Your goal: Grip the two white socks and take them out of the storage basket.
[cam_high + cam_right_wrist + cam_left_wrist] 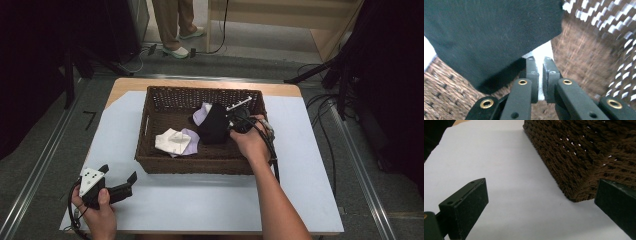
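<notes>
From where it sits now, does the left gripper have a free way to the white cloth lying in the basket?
Probably yes. The left gripper rests open on the table outside the basket's near left corner. The white cloth lies uncovered in the near left part. Only the basket's wall stands between, so the gripper must lift over the rim.

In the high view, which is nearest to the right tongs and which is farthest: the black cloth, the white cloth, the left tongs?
1. Black cloth: touching the right tongs, in the basket's right half.
2. White cloth: in the basket, further left.
3. Left tongs: outside the basket, at the table's near left corner.
</notes>
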Action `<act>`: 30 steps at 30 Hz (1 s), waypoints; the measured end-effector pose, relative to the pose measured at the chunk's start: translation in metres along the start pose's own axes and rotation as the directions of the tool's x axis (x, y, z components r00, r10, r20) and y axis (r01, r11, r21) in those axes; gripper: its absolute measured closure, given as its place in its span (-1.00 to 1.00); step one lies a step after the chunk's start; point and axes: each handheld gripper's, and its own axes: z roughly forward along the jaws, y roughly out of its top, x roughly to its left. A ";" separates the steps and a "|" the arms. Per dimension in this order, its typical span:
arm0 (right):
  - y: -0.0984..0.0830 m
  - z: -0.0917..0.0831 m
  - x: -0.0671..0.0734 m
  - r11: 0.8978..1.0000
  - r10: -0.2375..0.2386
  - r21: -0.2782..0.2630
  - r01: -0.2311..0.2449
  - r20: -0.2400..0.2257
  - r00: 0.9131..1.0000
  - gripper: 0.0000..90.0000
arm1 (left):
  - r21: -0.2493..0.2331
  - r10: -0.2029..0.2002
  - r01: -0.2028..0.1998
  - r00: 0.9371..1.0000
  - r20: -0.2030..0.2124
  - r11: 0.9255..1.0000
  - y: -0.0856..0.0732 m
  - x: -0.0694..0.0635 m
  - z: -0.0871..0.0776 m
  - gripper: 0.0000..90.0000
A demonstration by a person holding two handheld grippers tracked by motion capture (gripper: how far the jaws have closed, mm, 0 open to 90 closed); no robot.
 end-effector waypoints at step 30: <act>-0.006 -0.068 0.005 0.889 -0.075 -0.454 0.059 -0.018 0.997 0.90 | 0.004 0.002 -0.002 1.000 -0.002 1.000 0.000 0.000 0.001 -1.00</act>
